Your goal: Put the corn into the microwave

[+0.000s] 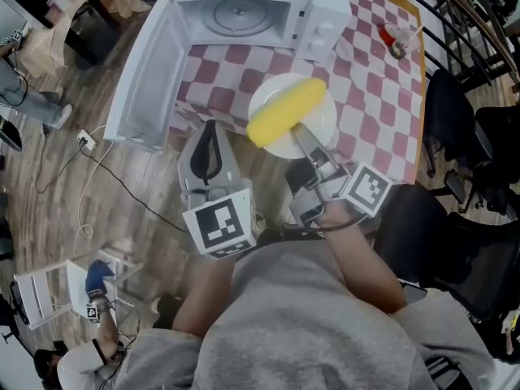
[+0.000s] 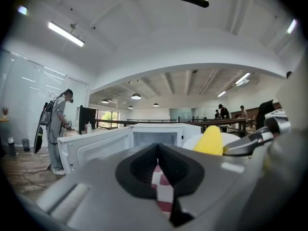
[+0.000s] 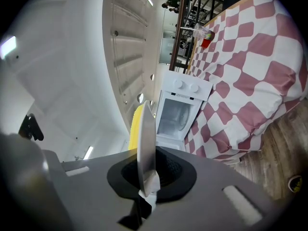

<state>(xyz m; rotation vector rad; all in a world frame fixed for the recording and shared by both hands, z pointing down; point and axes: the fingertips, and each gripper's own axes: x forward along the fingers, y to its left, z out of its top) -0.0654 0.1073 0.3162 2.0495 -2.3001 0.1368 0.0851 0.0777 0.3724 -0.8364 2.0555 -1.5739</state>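
Corn point(image 1: 286, 110) lies on the plate point(image 1: 323, 125) pinched by right tool point(image 1: 302, 135).

Fingers point(image 2: 137, 170), tips together, face the open microwave point(image 2: 155, 137), corn point(image 2: 210, 141) at right.

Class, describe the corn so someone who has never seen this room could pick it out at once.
Find the table with the red-and-white checked cloth and the white microwave standing open on it. In front of the microwave, the right gripper holds a round white plate by its rim. The yellow corn cob lying on that plate is the only yellow thing there.
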